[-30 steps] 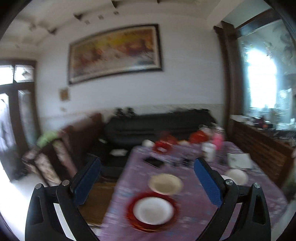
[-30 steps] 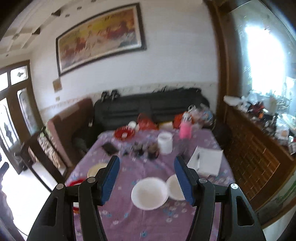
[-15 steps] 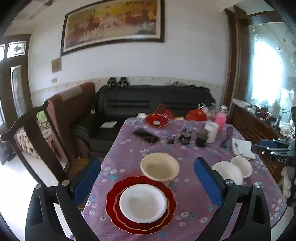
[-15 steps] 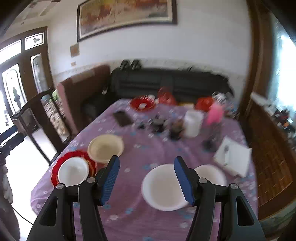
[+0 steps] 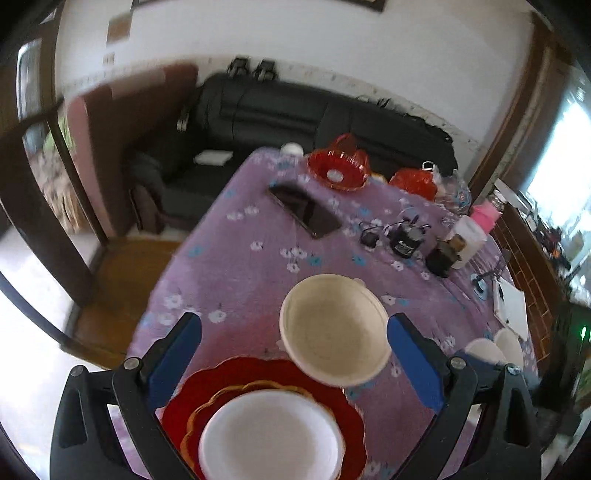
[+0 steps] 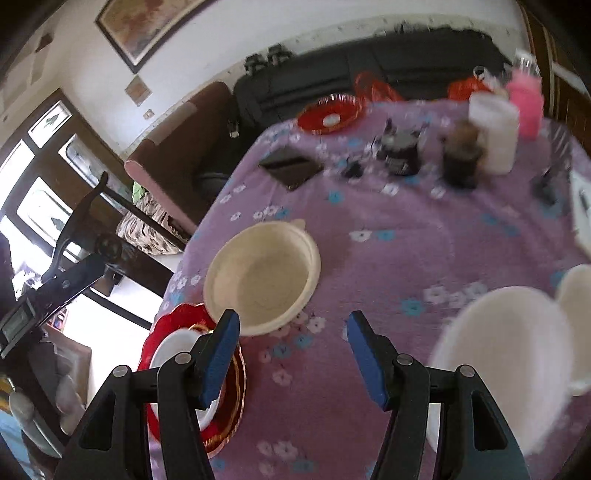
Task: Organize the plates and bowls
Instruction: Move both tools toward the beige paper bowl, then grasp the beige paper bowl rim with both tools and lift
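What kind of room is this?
Most likely a living and dining room in a home: a black sofa by the wall, a table under a flowered purple cloth, and a framed painting above.

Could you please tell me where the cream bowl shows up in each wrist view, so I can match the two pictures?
Left wrist: the cream bowl sits right of centre, low, just beyond the red plate.
Right wrist: the cream bowl sits left of centre.
Shared landmark: the black phone lying farther back on the purple tablecloth.
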`<action>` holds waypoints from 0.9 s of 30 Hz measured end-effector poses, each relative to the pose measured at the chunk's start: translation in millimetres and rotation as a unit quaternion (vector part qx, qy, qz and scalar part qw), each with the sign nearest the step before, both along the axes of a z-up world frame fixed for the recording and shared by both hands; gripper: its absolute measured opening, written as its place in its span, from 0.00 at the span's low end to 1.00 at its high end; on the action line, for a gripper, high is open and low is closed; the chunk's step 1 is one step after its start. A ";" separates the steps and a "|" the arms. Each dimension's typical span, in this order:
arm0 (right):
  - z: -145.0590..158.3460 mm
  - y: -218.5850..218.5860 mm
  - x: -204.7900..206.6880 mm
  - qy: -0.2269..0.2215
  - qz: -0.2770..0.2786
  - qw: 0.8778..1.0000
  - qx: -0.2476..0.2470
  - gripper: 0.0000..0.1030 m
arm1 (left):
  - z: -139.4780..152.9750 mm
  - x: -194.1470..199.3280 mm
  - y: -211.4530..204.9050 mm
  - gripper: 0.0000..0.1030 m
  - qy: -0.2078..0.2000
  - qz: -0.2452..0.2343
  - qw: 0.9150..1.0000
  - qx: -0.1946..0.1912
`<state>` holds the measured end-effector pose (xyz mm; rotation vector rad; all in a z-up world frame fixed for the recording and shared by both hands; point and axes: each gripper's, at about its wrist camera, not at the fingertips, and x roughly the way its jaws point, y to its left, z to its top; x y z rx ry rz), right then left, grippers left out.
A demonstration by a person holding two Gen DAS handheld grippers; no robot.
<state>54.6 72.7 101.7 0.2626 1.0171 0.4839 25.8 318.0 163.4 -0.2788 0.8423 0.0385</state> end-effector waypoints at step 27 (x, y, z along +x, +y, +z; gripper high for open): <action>-90.5 35.8 66.5 0.080 -0.022 0.996 0.025 0.32 | -130.0 120.3 -20.8 0.53 0.200 -0.021 0.978 -0.058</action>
